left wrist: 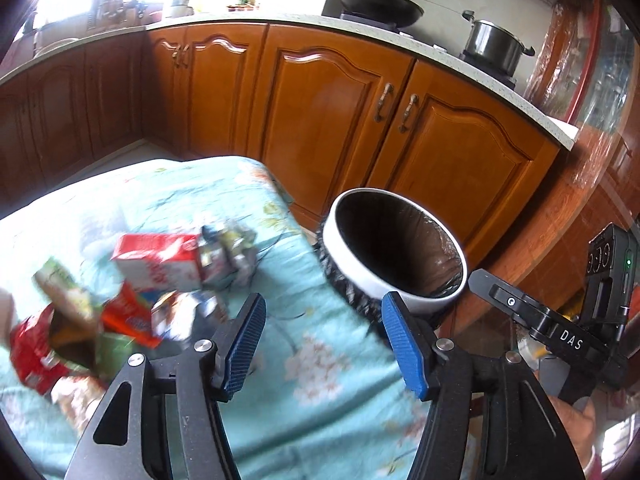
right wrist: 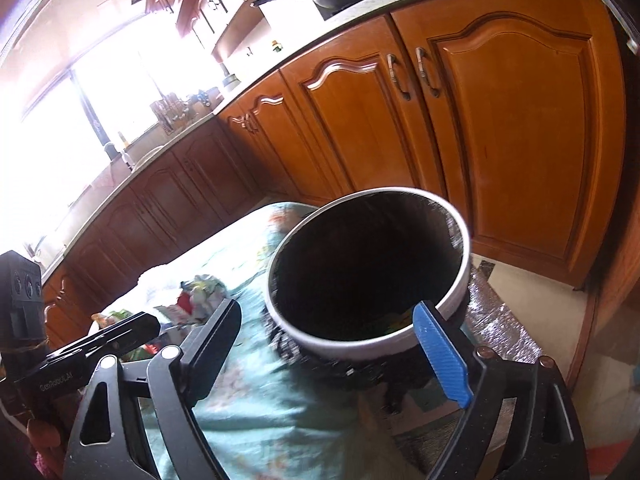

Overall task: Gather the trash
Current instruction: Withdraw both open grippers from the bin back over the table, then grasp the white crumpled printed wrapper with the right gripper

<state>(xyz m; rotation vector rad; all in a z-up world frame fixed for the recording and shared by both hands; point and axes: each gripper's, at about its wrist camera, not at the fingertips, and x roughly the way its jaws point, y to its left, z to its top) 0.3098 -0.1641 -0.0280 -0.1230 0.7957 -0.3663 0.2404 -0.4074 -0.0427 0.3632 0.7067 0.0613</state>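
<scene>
A pile of trash lies on the teal flowered tablecloth (left wrist: 320, 364): a red-and-white carton (left wrist: 160, 260), crumpled silver wrappers (left wrist: 228, 256), a green box (left wrist: 60, 292) and a red packet (left wrist: 32, 352), all blurred. A white-rimmed bin (left wrist: 396, 248) with a black liner stands by the table's right edge. My left gripper (left wrist: 324, 312) is open and empty, between the pile and the bin. My right gripper (right wrist: 328, 312) is open wide right over the bin (right wrist: 368, 264), with nothing between its fingers. A bit of green and yellow (right wrist: 394, 322) shows inside the bin.
Brown wooden cabinets (left wrist: 328, 112) run close behind the table and bin. On the speckled counter sit a black wok (left wrist: 380, 4) and a steel pot (left wrist: 496, 44). Pale floor (right wrist: 532, 304) lies right of the bin. A hand (left wrist: 576, 420) shows at lower right.
</scene>
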